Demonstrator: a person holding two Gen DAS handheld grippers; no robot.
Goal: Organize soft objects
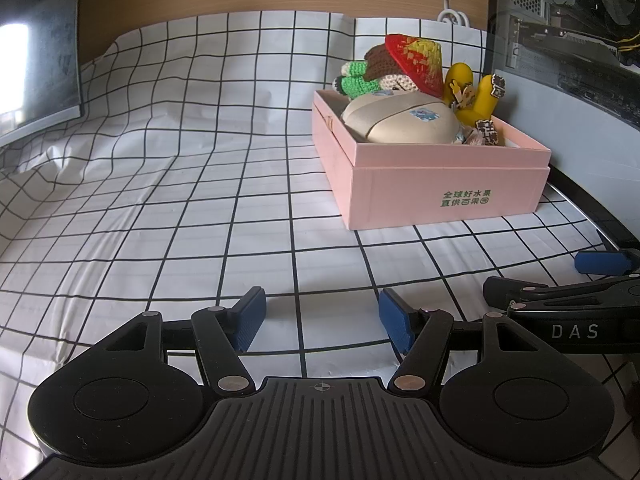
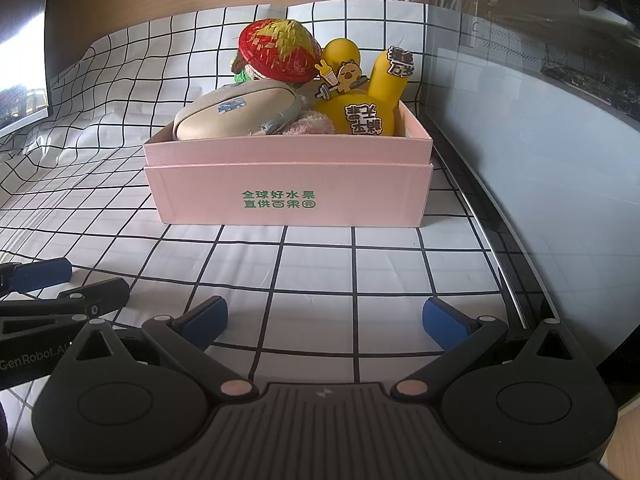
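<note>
A pink box (image 1: 448,188) (image 2: 288,196) with green lettering stands on the checked cloth, full of soft things. Inside lie a beige pouch (image 1: 400,122) (image 2: 236,110), a red and yellow woven hat (image 1: 416,60) (image 2: 280,52), a crocheted doll in brown and green (image 1: 360,74), a yellow rabbit-eared toy (image 1: 476,96) (image 2: 368,100) and something pink and fluffy (image 2: 308,126). My left gripper (image 1: 320,320) hovers open over the cloth, short of the box and to its left, nothing between its blue pads. My right gripper (image 2: 324,320) stands open straight in front of the box, also with nothing in it.
The white cloth with black grid lines (image 1: 180,184) (image 2: 320,264) covers the table. A dark monitor (image 1: 36,48) stands at the far left. A computer case with a glass side (image 1: 568,40) (image 2: 540,140) lines the right edge. A white cable (image 1: 444,4) hangs on the wooden back wall.
</note>
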